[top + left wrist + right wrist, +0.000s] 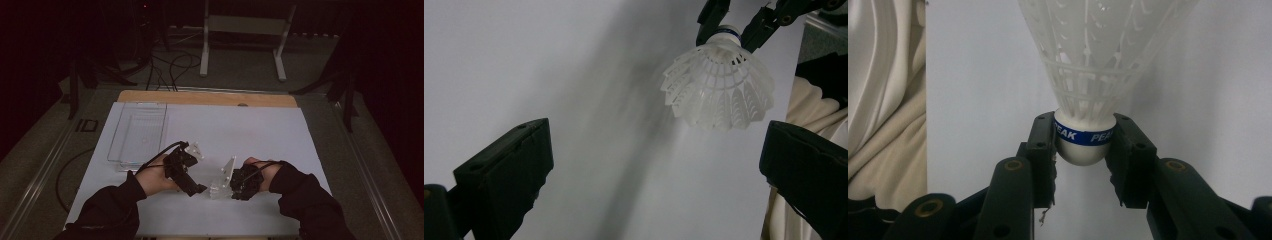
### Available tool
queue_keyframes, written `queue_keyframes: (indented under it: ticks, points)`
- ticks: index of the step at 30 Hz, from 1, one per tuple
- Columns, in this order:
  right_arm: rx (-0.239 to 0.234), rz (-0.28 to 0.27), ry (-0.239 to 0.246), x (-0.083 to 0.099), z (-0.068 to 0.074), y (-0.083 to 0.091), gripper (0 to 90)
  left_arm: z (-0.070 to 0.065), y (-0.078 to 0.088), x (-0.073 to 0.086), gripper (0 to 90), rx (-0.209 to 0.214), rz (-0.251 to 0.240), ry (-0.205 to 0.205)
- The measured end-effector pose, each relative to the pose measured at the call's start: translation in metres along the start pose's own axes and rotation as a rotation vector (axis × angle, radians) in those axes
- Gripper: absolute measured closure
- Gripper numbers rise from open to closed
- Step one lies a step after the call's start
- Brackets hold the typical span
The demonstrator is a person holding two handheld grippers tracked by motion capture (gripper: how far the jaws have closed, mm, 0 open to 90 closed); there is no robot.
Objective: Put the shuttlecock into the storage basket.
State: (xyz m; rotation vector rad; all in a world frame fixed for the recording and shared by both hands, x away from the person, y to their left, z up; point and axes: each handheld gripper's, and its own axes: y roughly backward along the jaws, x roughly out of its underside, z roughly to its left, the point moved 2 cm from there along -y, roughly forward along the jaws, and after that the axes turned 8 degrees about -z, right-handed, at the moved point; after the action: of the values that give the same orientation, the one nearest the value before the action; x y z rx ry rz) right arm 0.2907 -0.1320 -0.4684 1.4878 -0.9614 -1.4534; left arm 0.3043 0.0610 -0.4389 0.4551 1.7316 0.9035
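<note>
white table [240,130] | shuttlecock [1088,75] cork in right gripper [1083,150], skirt pointing away

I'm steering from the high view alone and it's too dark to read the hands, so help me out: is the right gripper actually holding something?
Observer: Yes. The right gripper is shut on the shuttlecock, its jaws clamping the rounded white head at the blue band.
Operator: Which way do the feathers point?
Observer: Straight away from that gripper, skirt flaring outward past the jaw tips.
Operator: And the left gripper, has it got hold too?
Observer: No. The left gripper stands open with only the white table sheet between its jaws; the shuttlecock's skirt hangs ahead of it, untouched.
Operator: Any lettering to confirm the item?
Observer: The blue band reads PEAK in white letters.
</note>
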Motion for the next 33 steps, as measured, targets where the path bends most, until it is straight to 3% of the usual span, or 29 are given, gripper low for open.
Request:
queue_keyframes:
  ticks: [5, 9, 16, 25, 33]
  points:
    - [0.006, -0.017, -0.009, -0.002, 0.000, 0.001, 65.9, -0.001, -0.008, -0.002, 1.8, 0.008, 0.014, -0.020]
    - [0.007, -0.021, 0.006, -0.004, 0.002, 0.002, 65.9, 0.001, -0.011, -0.005, 8.2, 0.010, 0.010, -0.031]
    - [0.011, -0.022, 0.015, -0.006, 0.005, 0.003, 65.9, 0.003, -0.019, -0.011, 15.8, 0.058, 0.010, -0.035]
    - [0.011, -0.021, 0.031, -0.007, 0.008, 0.003, 65.9, 0.002, -0.028, -0.014, 34.1, 0.088, 0.027, -0.055]
    - [0.009, -0.033, 0.037, -0.008, 0.009, 0.005, 65.9, 0.000, -0.037, -0.014, 54.1, 0.153, 0.056, -0.066]
